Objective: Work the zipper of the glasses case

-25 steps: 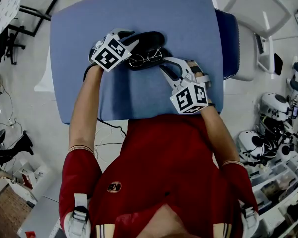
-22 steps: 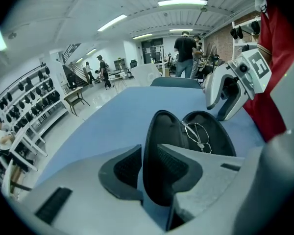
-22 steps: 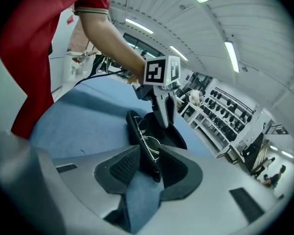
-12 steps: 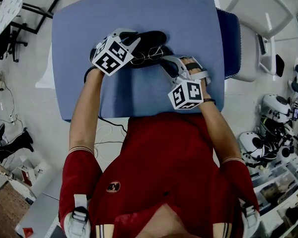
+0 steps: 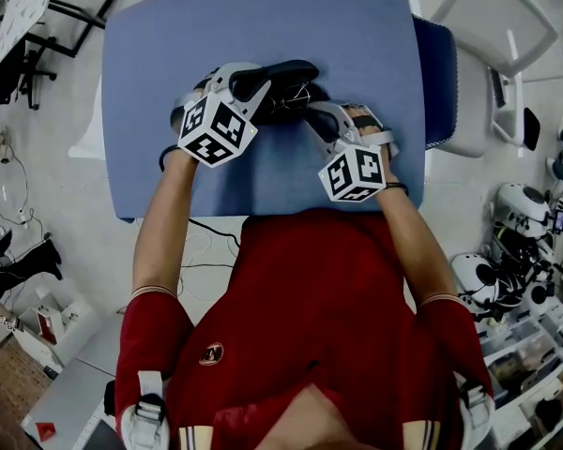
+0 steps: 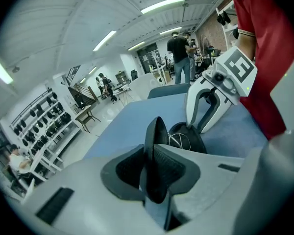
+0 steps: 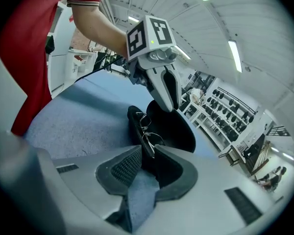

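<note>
A black glasses case (image 5: 286, 71) lies open on the blue table (image 5: 357, 26), with wire-rimmed glasses (image 5: 298, 92) in its lower half. My left gripper (image 5: 249, 81) holds the case's left end; its jaws have just been closing and now pinch the raised lid (image 6: 156, 131) edge-on. My right gripper (image 5: 311, 111) comes in from the right; its jaws have also just closed a little, onto the rim of the lower half (image 7: 171, 126) beside the glasses (image 7: 148, 131). Each gripper sees the other: the right gripper (image 6: 197, 126) across the case and the left gripper (image 7: 169, 104).
A dark blue chair seat (image 5: 434, 73) and a white frame (image 5: 488, 64) stand right of the table. Helmets and gear lie on the floor at the right (image 5: 521, 204), cables at the left. People (image 6: 179, 58) stand far off in the hall.
My left gripper has closed on the lid, lifted and rolled, raising the lid so it now hides most of the glasses. The right gripper has hardly moved.
</note>
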